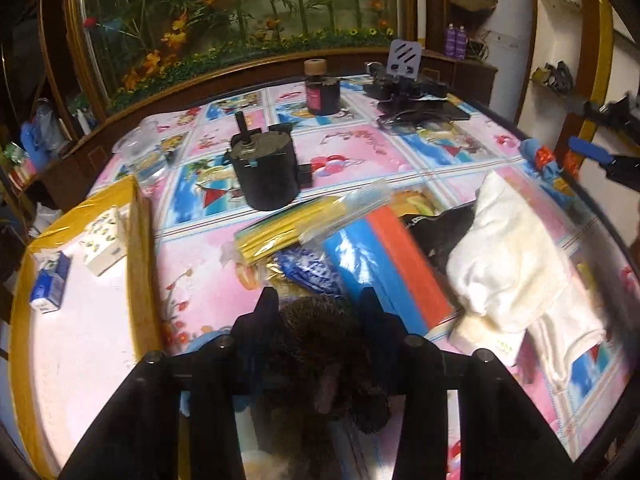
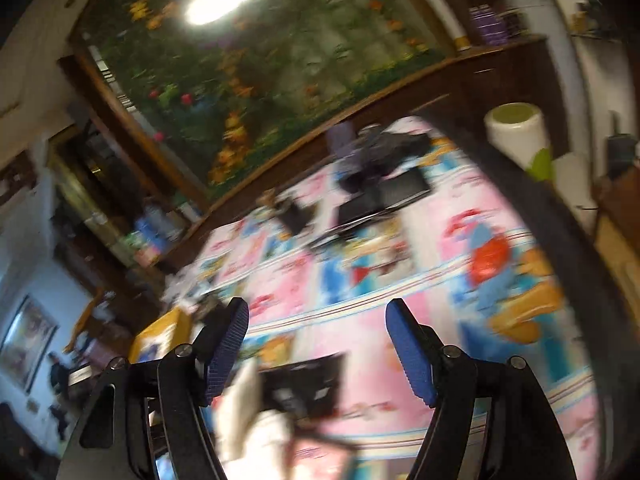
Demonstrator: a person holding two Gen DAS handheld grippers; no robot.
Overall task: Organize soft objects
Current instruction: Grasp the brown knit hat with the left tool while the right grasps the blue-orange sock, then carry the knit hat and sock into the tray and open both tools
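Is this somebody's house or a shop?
Probably a room in a home. A table wears a cartoon-print cover, a big framed picture of plants and flowers hangs behind it, and a white towel lies among everyday clutter.

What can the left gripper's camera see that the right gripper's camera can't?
Only the left wrist view shows the left gripper shut on a dark fuzzy thing, plus the yellow-edged box and blue-orange block. Only the right wrist view shows a white roll. Both show the cartoon tablecloth, white towel and open right gripper.
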